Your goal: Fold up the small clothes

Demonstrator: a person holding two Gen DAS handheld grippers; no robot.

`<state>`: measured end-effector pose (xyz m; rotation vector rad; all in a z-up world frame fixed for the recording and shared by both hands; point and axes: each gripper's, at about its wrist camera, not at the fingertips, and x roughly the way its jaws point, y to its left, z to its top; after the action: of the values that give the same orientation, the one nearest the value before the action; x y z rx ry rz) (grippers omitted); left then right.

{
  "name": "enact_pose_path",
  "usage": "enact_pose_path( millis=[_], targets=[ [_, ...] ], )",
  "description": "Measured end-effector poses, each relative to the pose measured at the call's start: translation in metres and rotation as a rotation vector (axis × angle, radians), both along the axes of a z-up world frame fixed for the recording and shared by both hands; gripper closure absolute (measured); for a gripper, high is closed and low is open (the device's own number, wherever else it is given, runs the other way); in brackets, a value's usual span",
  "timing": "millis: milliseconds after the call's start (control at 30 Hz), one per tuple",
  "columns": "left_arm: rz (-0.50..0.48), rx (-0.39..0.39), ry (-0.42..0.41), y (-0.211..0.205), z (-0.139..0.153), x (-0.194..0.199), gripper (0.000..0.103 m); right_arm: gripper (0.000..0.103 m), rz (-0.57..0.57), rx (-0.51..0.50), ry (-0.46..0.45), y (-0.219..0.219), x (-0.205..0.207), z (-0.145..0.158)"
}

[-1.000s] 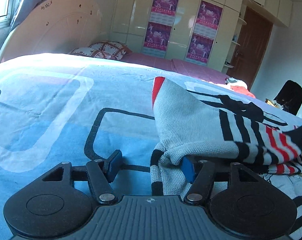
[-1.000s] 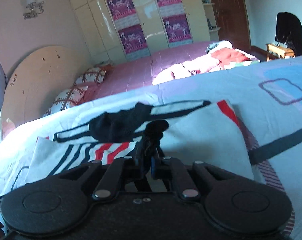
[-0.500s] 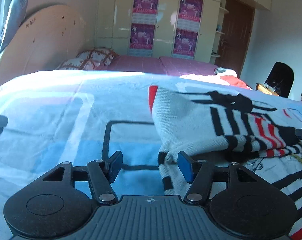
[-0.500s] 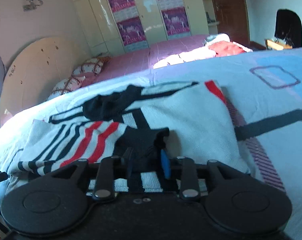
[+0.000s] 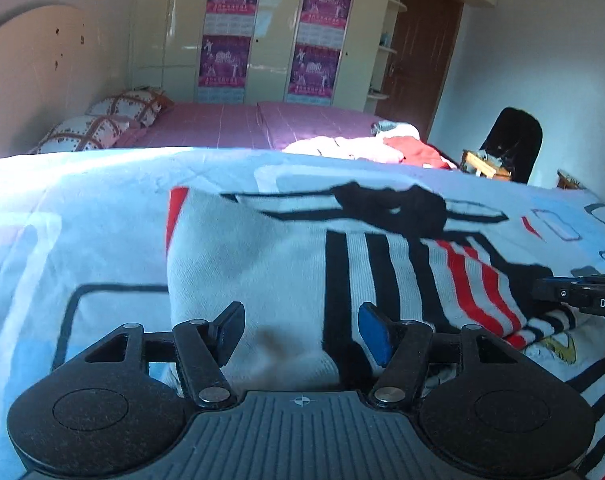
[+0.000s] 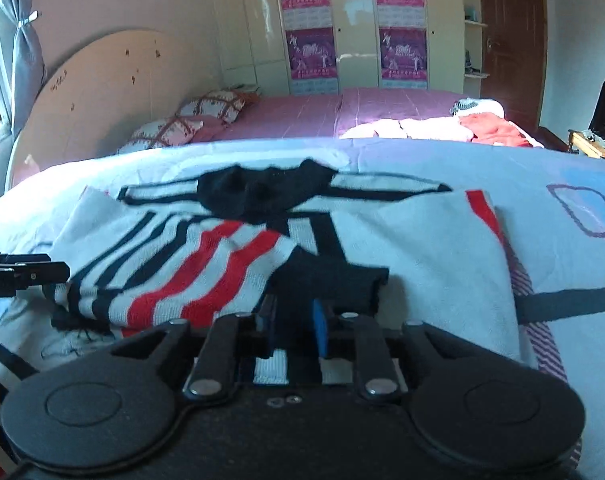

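Sweater (image 5: 262, 272) lying flat on the blue quilt (image 5: 82, 220), directly ahead of and below both grippers. Black collar (image 6: 262, 188) at the far end, hem toward the cameras; long axis therefore running away from the jaws, roughly in line with their pointing direction. Striped sleeve (image 6: 182, 264) folded across the body, its black cuff (image 6: 330, 284) ending at the near middle.

Left gripper (image 5: 298, 328): jaws wide apart, nothing pinched. Hovering over the near left part of the white body; cloth visible below the gap, contact with the pads not seen.

Right gripper (image 6: 290, 324): jaws narrow and closing, black cuff cloth between them. Blue pad face exposed, so no firm squeeze judged at this instant. Tip visible from the left view at the sweater's right edge.

Nearer hand: right, already at the cuff. Left close to the body's near edge, beside the fold line.

Judgement: sleeve fold laid; next fold likely hem toward collar, along the long axis, needing one grip per near corner. Risk: cuff dragged out of place if pulled while the right pads close.

Containers: none in view. Loose clothes heaped on the far pink bed (image 6: 382, 108), well apart.
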<state>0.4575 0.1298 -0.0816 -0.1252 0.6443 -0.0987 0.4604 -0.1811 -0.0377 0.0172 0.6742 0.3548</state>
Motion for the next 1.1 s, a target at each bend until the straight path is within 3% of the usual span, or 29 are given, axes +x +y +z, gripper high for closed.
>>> enact_pose_path(
  millis=[200,433,733,767,800,867,967,1100],
  targets=[
    [-0.002,-0.006,-0.02,0.03,0.004,0.056,0.04,0.081,0.003,0.056,-0.008,0.006,0.031,0.003],
    [-0.003,0.047,0.045,0.044,-0.025,0.112,0.04,0.087,0.034,0.035,0.037,0.021,0.052,-0.022],
    [-0.006,0.063,0.011,0.048,-0.028,0.111,0.033,0.087,0.051,0.012,0.011,0.016,0.048,-0.023],
    [0.003,0.076,0.004,0.049,-0.025,0.108,0.033,0.084,0.037,0.003,0.006,0.013,0.046,-0.018],
    [0.019,0.096,-0.009,0.049,-0.022,0.104,0.033,0.074,0.015,0.0,-0.015,0.008,0.042,-0.012],
    [0.035,0.123,-0.028,0.056,-0.017,0.097,0.033,0.07,-0.055,0.031,-0.049,-0.012,0.035,-0.003],
    [0.059,0.053,0.003,0.074,-0.022,0.099,0.033,0.07,-0.135,0.118,0.011,-0.043,0.037,-0.002],
    [0.072,-0.049,0.032,0.085,-0.032,0.106,0.033,0.068,-0.16,0.194,0.107,-0.061,0.047,-0.016]
  ],
)
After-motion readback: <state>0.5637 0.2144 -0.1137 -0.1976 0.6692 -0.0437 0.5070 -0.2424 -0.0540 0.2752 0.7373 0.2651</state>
